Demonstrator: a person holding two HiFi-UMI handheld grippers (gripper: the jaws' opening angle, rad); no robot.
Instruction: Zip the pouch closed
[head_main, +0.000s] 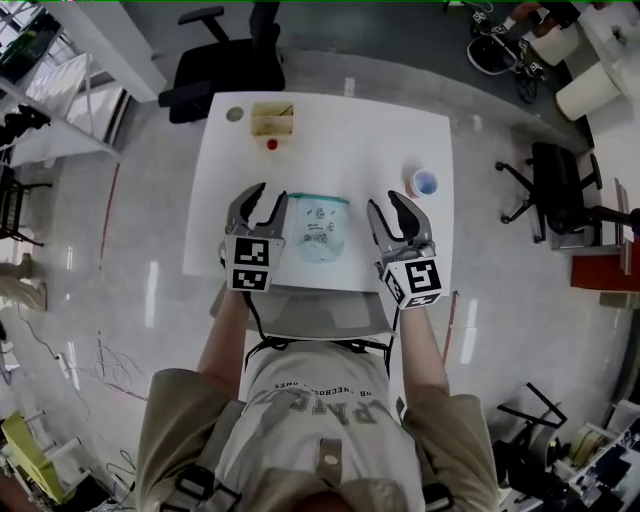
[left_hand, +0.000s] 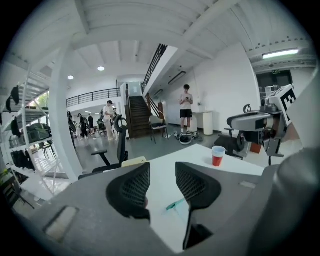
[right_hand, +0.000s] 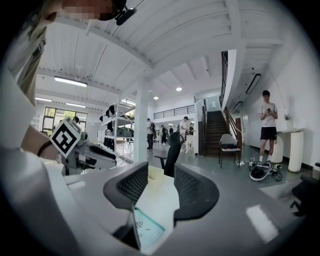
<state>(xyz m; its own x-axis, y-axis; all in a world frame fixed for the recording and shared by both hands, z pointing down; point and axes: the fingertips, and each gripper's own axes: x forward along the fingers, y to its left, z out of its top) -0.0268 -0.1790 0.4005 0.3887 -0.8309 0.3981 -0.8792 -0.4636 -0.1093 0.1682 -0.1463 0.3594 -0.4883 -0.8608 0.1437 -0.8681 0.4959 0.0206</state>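
**Both jaws open, pouch free between them**

White surface (head_main: 330, 130) carries everything. Left gripper (head_main: 270, 192) and right gripper (head_main: 385, 199) are held above it. The jaws of each stand well apart with nothing gripped.

Pouch (head_main: 320, 228), clear with a teal zip edge, lies flat between the two sets of jaws and below them, touched by neither.

Beyond the left jaws is an open yellowish box (head_main: 272, 118), contents unclear. Ahead of the right jaws a red cup (head_main: 424, 183) stands upright, fill not readable. A small red piece (head_main: 271, 144) sits just beside the box.

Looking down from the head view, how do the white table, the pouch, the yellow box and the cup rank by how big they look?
1. white table
2. pouch
3. yellow box
4. cup
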